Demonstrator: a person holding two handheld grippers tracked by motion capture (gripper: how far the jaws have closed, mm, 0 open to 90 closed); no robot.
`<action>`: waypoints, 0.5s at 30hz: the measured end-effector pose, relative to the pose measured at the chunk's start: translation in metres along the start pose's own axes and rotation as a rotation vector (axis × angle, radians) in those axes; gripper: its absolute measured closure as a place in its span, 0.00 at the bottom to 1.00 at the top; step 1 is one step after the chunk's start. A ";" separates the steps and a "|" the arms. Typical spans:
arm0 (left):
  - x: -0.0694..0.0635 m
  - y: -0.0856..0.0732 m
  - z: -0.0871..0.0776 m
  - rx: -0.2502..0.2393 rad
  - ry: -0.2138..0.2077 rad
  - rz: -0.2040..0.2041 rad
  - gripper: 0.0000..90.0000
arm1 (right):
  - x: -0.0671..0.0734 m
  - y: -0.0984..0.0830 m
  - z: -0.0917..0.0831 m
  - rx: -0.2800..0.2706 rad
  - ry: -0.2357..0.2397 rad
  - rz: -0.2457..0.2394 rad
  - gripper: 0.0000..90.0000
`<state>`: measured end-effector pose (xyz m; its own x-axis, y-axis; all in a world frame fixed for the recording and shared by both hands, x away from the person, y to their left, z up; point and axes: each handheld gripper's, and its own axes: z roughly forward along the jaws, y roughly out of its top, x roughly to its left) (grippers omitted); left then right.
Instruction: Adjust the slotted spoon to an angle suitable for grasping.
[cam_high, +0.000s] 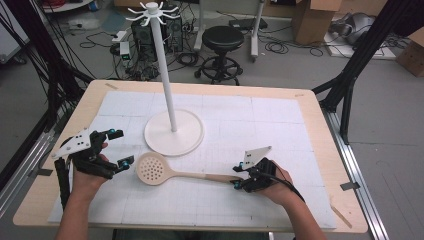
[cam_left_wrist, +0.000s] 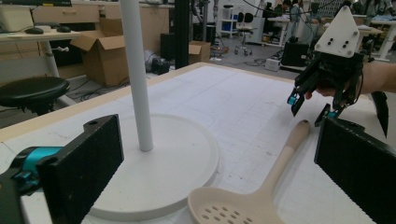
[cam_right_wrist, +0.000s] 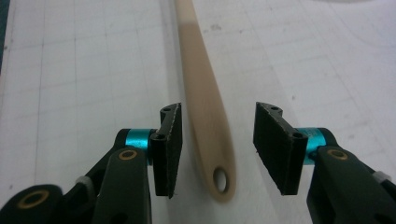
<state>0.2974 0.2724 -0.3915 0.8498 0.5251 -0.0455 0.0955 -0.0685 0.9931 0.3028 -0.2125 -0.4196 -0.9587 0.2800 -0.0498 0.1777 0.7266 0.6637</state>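
A beige slotted spoon (cam_high: 156, 169) lies flat on the white mat, its handle (cam_high: 215, 176) running right. My right gripper (cam_high: 237, 176) is open at the handle's end; in the right gripper view its jaws stand on either side of the handle (cam_right_wrist: 205, 102), just short of the hanging hole (cam_right_wrist: 219, 179), with a gap on each side. My left gripper (cam_high: 121, 147) is wide open just left of the spoon's bowl and holds nothing. In the left gripper view the bowl (cam_left_wrist: 229, 212) lies low between the pads (cam_left_wrist: 81, 168), with the right gripper (cam_left_wrist: 310, 109) beyond.
A white hook stand rises from a round base (cam_high: 173, 132) just behind the spoon, its pole (cam_left_wrist: 136, 74) topped by a ring of hooks (cam_high: 152, 11). The wooden table's edge (cam_high: 320, 125) borders the mat. A stool (cam_high: 222, 37) and boxes stand on the floor beyond.
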 end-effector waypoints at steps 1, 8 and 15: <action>0.000 0.000 0.000 0.002 -0.003 -0.001 0.02 | 0.000 -0.002 0.001 0.001 0.005 0.002 0.59; 0.001 -0.001 0.000 0.004 -0.005 -0.001 0.02 | 0.001 0.003 0.017 0.067 0.046 -0.057 0.74; 0.000 0.001 -0.001 -0.011 -0.006 0.002 0.02 | 0.003 0.023 0.033 0.068 0.071 -0.126 0.74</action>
<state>0.2974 0.2730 -0.3905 0.8531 0.5199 -0.0439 0.0877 -0.0599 0.9943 0.3119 -0.1741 -0.4289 -0.9873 0.1401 -0.0750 0.0670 0.7950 0.6030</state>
